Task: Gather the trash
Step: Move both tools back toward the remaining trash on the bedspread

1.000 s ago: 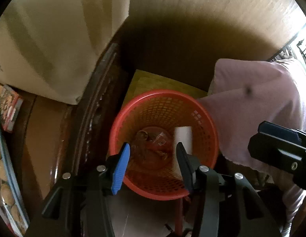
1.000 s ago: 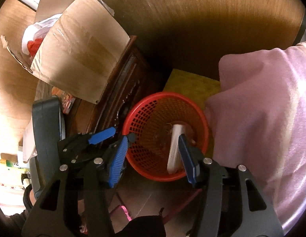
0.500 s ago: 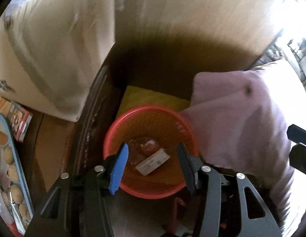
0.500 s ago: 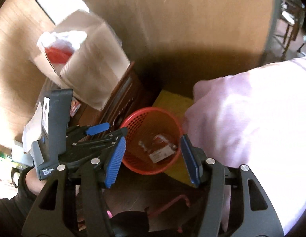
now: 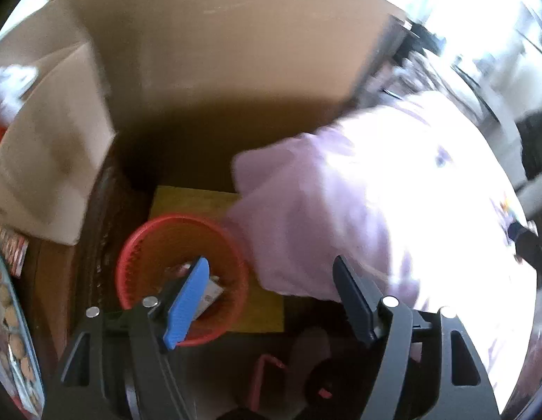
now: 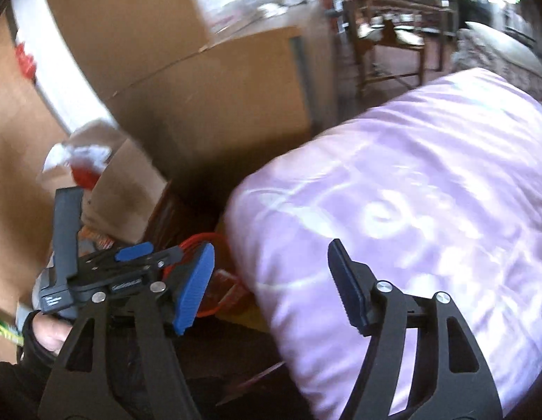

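The red basket (image 5: 181, 278) sat low in the left wrist frame, squeezed between a dark wooden desk (image 5: 106, 210) on its left and a big pink cloth (image 5: 358, 210) on its right. It stood on a yellow mat (image 5: 190, 197). The trash (image 5: 211, 292) lay inside the basket, a small white packet. The left gripper (image 5: 271, 301) had its fingers wide apart and held nothing. The right gripper (image 6: 271, 283) was wide apart too, holding nothing, in front of the pink cloth. A cardboard box (image 5: 50, 161) filled the left side. The pictures were blurry.
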